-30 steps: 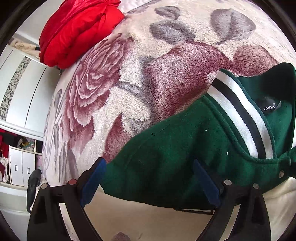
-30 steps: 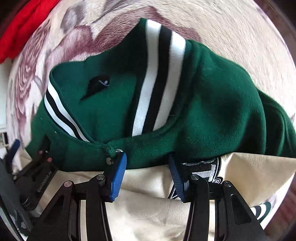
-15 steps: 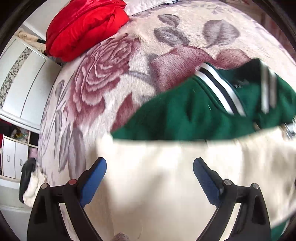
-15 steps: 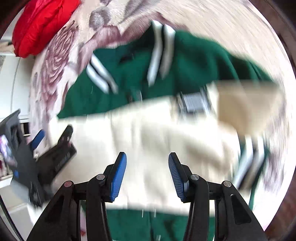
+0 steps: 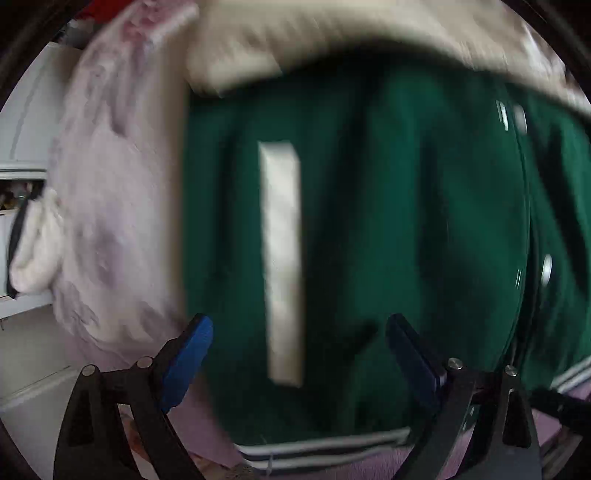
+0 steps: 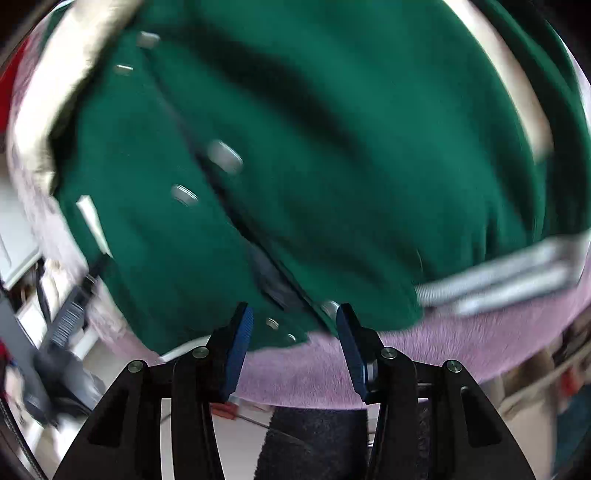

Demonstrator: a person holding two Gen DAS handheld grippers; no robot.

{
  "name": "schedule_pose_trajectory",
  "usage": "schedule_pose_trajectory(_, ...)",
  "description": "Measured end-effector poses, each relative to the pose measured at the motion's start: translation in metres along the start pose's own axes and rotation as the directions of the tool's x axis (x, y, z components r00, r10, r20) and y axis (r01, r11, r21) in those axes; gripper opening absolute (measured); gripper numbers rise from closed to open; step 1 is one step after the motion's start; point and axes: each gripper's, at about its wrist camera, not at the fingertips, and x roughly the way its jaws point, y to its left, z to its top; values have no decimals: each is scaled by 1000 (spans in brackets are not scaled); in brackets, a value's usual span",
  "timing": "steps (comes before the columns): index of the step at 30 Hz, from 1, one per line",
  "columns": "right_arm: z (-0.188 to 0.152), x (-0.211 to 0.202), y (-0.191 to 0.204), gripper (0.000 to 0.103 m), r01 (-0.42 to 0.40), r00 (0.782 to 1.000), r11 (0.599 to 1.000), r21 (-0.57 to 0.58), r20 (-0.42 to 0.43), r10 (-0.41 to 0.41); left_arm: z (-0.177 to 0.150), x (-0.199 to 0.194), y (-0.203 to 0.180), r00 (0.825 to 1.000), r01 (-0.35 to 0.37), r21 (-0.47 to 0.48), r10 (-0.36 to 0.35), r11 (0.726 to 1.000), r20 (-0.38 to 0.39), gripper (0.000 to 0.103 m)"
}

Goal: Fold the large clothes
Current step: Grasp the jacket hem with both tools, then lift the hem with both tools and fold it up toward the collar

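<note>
left gripper (image 5: 299, 354) wide, empty | right gripper (image 6: 293, 341) parted, empty | green jacket (image 5: 388, 221) blurred, no writing legible

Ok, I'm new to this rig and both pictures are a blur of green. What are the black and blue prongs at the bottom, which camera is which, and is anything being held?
There is no robot arm: a person holds a two-finger claw in each hand, with a fisheye camera on each looking along its fingers. The black prongs with blue pads are those fingers. One picture looks past the left claw, the other past the right claw. Both are open and grip nothing. The green is a varsity jacket with cream sleeves, metal snaps and a striped hem, lying on a pinkish fleece blanket. Motion blurs both views, so finer detail is unclear.
</note>
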Motion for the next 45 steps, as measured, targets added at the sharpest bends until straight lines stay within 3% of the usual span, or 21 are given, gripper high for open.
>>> schedule_pose_trajectory(3, -23, 20, -18, 49, 67, 996, 998, 22, 57, -68, -27, 41, -27, 999, -12, 60, 14, 998, -33, 97)
schedule_pose_trajectory(6, -36, 41, -19, 50, 52, 993, 998, 39, 107, -56, -31, 43, -31, 1000, -22, 60, 20, 998, 20, 100)
schedule_pose_trajectory(10, -43, 69, -9, 54, 196, 968, 981, -15, 164, -191, -29, 42, -30, 1000, 9, 53, -11, 999, 27, 101)
schedule_pose_trajectory(11, -47, 70, -8, 53, 217, 960, 976, -8, 185, -212, -30, 41, -29, 999, 17, 51, -19, 999, 30, 101)
schedule_pose_trajectory(13, -59, 70, -8, 28, 234, 945, 972, 32, 226, -235, -32, 39, -28, 999, 26, 47, -27, 999, 40, 101)
schedule_pose_trajectory(14, -68, 70, -6, 22, 235, 941, 971, 48, 241, -240, -33, 40, -25, 999, 29, 45, -31, 999, 42, 101)
schedule_pose_trajectory(20, -116, 50, 12, 19, 184, 940, 983, -7, 292, -174, -42, 38, -11, 997, 56, 7, -57, 998, 53, 101)
schedule_pose_trajectory(23, -137, 48, 19, 21, 237, 937, 964, -122, 290, -194, -49, 40, -1, 996, 64, -16, -63, 998, 56, 101)
schedule_pose_trajectory(24, -136, 55, 20, 22, 250, 945, 955, -161, 256, -204, -52, 40, 1, 996, 67, -21, -66, 998, 53, 101)
schedule_pose_trajectory(26, -129, 59, 11, 27, 199, 969, 963, -180, 185, -166, -55, 35, 10, 996, 72, -28, -70, 997, 47, 101)
schedule_pose_trajectory(27, -126, 53, -1, 29, 113, 987, 980, -161, 131, -92, -56, 33, 16, 996, 73, -35, -71, 997, 49, 101)
schedule_pose_trajectory(28, -121, 47, -6, 38, 49, 994, 988, -146, 109, -33, -58, 25, 22, 996, 70, -51, -67, 996, 62, 101)
schedule_pose_trajectory(29, -120, 29, -20, 50, -44, 993, 992, -121, 101, 57, -60, 19, 25, 995, 67, -64, -62, 996, 74, 101)
schedule_pose_trajectory(31, -119, -10, -43, 57, -100, 983, 990, -99, 144, 114, -60, 0, 34, 993, 55, -90, -45, 994, 111, 101)
schedule_pose_trajectory(36, -75, -109, -96, 57, -34, 954, 995, -97, 293, 61, -50, -42, 11, 984, 71, -128, -49, 989, 169, 101)
schedule_pose_trajectory(39, -19, -150, -110, 57, 97, 923, 985, -142, 384, -36, -21, -56, -28, 981, 83, -145, -55, 986, 185, 101)
schedule_pose_trajectory(42, 53, -175, -105, 57, 222, 894, 951, -216, 433, -111, 17, -50, -80, 981, 49, -166, -17, 985, 192, 101)
schedule_pose_trajectory(45, 117, -179, -88, 57, 320, 888, 886, -337, 433, -156, 54, -28, -121, 987, 1, -177, 27, 984, 159, 101)
